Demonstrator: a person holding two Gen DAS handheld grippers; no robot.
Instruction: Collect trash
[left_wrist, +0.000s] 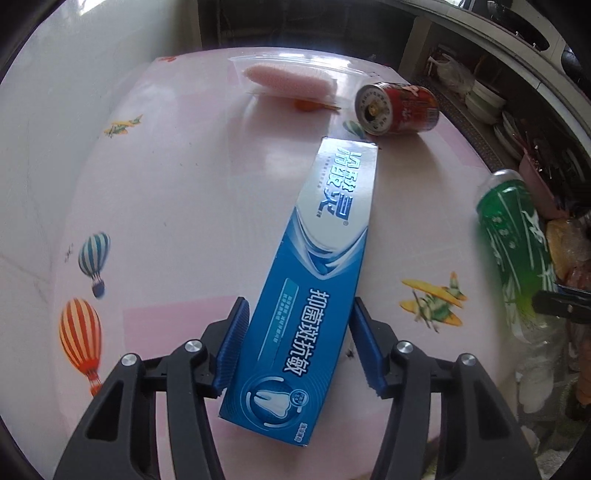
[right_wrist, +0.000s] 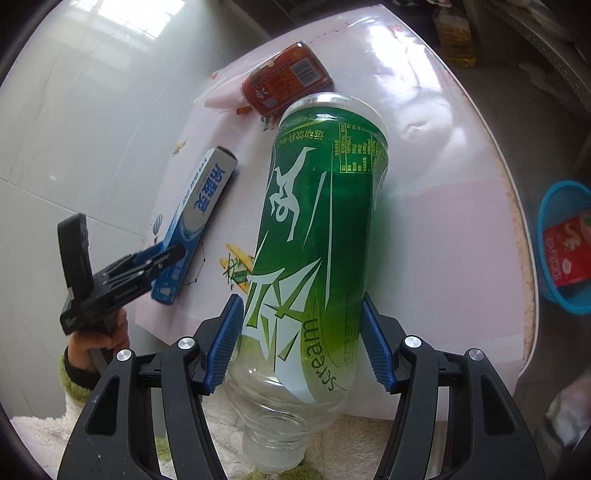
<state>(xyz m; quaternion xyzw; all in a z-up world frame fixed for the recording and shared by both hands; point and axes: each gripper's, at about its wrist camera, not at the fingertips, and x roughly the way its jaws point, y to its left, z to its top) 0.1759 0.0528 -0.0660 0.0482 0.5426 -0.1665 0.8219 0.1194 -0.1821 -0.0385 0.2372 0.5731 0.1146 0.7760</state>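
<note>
Left tool (left_wrist: 297, 341): jaws straddle the box (left_wrist: 306, 280) at its lower end; both pads look pressed to its sides, so it seems gripped.
Box: lies on the pink surface (left_wrist: 177, 206), long axis running from lower centre toward upper right, in line with the tool.
Right tool (right_wrist: 299, 341): closed on the bottle (right_wrist: 314, 236), held off the surface, neck toward the camera.
Basket (right_wrist: 546, 221): right edge of the right view, beyond the surface's edge, a red packet inside; the right tool is nearer to it.
Can (left_wrist: 397, 109): on its side, upper right, untouched.
Hard to tell: whether the box is lifted; the basket is cut off by the frame.
</note>
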